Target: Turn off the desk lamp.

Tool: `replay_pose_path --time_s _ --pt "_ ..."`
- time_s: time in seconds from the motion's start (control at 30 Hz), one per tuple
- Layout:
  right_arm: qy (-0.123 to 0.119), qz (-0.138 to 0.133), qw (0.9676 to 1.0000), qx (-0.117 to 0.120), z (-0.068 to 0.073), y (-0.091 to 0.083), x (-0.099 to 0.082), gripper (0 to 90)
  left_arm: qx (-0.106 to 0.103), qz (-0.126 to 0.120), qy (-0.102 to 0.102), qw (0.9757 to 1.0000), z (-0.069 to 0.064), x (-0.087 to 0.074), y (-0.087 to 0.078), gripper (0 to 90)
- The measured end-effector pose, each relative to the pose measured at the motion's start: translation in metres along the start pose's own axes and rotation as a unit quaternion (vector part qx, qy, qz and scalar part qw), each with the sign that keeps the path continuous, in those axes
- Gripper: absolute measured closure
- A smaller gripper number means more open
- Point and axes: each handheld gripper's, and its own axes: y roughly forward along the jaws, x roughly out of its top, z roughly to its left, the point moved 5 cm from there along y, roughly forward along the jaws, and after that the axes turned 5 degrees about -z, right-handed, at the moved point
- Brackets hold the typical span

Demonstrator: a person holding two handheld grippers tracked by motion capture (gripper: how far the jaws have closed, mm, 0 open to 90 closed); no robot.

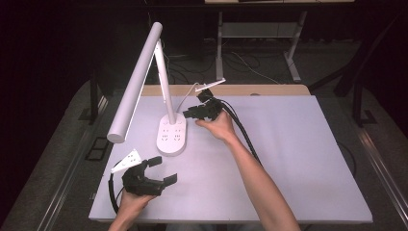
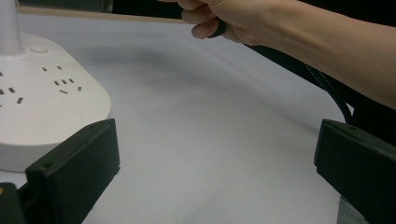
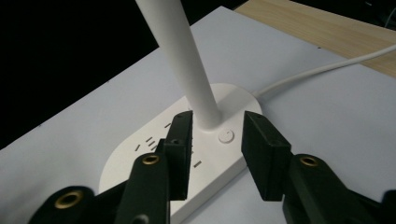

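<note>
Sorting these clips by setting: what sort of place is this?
Probably a lab or recording room: a white-topped work table, a white desk lamp on a socket-strip base, dark surroundings, and metal desk legs with loose cables on the floor behind.

One desk lamp (image 1: pixel 166 91) is counted at centre frame — and two grippers, one (image 1: pixel 162 170) lower left, one (image 1: pixel 192 113) centre.

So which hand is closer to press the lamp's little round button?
The right gripper. Its open jaws sit just over the button beside the lamp's stem. The left gripper waits farther back, near the table's front.
</note>
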Motion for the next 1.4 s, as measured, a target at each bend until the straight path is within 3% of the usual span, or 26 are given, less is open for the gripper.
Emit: replay_pose_path --time_s 0.17,0.37,0.63,0.97,1.03,1.4 --pt "0.018 -0.010 0.9998 0.003 -0.007 0.008 -0.002 78.4 -0.001 0.001 0.000 1.0000 0.000 0.000 -0.001 0.0" --pt "0.021 -0.005 0.9998 0.003 -0.010 0.019 -0.008 89.2 0.000 -0.001 -0.001 1.0000 0.001 0.000 -0.001 0.0" --pt "0.032 -0.005 0.9995 0.000 -0.008 0.039 -0.013 90.0 -0.001 -0.003 -0.001 1.0000 0.002 0.001 -0.001 0.0" --pt "0.028 0.007 0.9996 -0.006 -0.011 0.056 -0.021 90.0 -0.002 -0.004 -0.003 1.0000 0.001 0.001 -0.002 0.0" --pt "0.038 0.002 0.9993 -0.005 -0.014 0.061 -0.022 90.0 -0.003 -0.005 -0.004 1.0000 0.001 0.001 -0.002 0.0" --pt "0.044 0.000 0.9990 -0.005 -0.016 0.067 -0.026 90.0 0.003 -0.006 -0.007 1.0000 0.004 0.001 -0.003 0.0"
